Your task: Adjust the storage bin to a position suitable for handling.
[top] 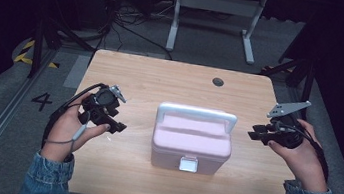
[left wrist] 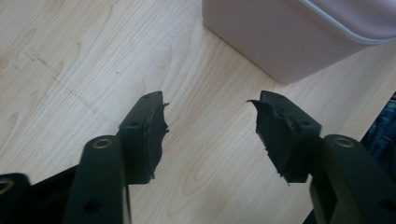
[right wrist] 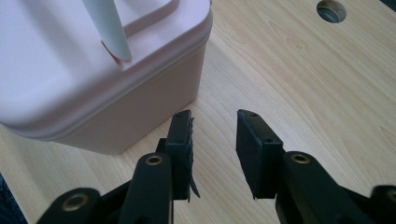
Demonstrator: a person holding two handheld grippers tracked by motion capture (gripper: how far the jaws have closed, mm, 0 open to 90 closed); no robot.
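Table point(top: 137, 77) first: light wood top, rounded corners, with a small round hole point(top: 218, 82) near the far edge, a bit right of middle. You can see that same hole in the top corner of the right gripper view too.

Pink box point(top: 191, 139) sits pretty much dead center, closer to the person's side. It's got a pale fold-over handle point(top: 197, 113) standing up along its far side and a white latch point(top: 188, 164) on the front face, lid closed.

Left hand point(top: 67, 131) holds the left gripper point(top: 114, 126) just left of the box, apart from it, jaws spread wide with nothing between them. In the left gripper view it's just bare wood in the gap and the box's corner up ahead.

Right hand point(top: 303, 157) holds the right gripper point(top: 254, 134) off to the box's right, jaws parted, less wide than the left, nothing in them. Its grey three-cornered plate point(top: 288, 108) sticks up above it. Denim sleeves point(top: 46, 176) on both arms.
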